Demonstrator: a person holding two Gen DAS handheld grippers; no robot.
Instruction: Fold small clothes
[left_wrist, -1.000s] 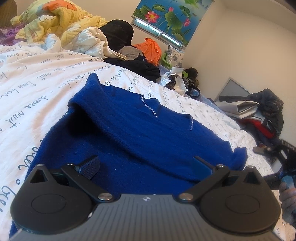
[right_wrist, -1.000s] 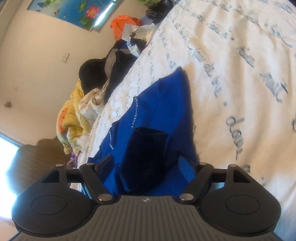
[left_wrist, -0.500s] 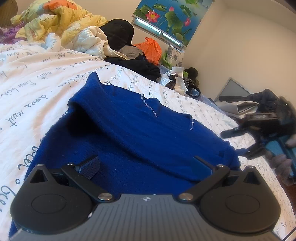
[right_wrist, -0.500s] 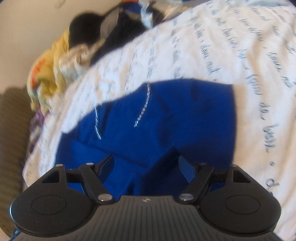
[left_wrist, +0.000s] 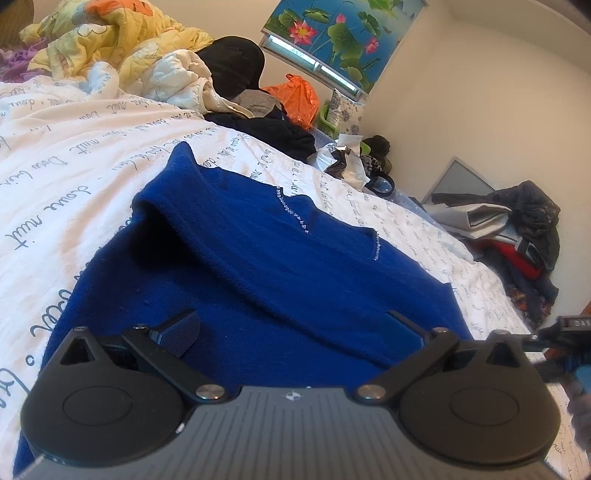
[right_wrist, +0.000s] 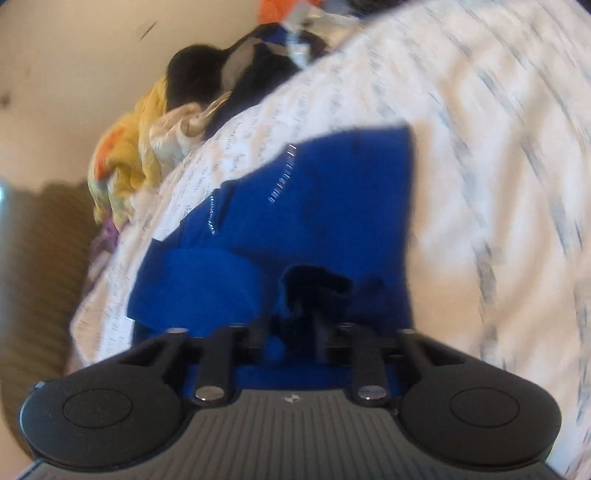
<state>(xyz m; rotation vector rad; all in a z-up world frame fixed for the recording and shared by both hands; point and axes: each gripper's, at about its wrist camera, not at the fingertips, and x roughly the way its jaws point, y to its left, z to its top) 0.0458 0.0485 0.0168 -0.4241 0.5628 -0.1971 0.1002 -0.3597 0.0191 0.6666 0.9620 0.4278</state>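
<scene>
A royal-blue sweater (left_wrist: 258, 266) with a sparkly V-neck trim lies on the white script-printed bedsheet (left_wrist: 62, 173), its left sleeve folded over the body. My left gripper (left_wrist: 291, 328) is open and rests low over the sweater's near hem, holding nothing. In the right wrist view the same sweater (right_wrist: 332, 206) fills the middle. My right gripper (right_wrist: 295, 328) is shut on a bunched fold of the blue sweater near its right edge. The right gripper also shows blurred at the far right of the left wrist view (left_wrist: 569, 350).
A heap of yellow and white bedding (left_wrist: 110, 51) and dark clothes (left_wrist: 266, 122) sits at the head of the bed. An orange bag (left_wrist: 299, 96) and clutter lie beyond. A clothes pile (left_wrist: 517, 236) is on the right. A brown headboard (right_wrist: 40, 258) shows in the right wrist view.
My right gripper has closed from open onto a fold of the sweater and moved in over its right side. My left gripper has stayed open and still.
</scene>
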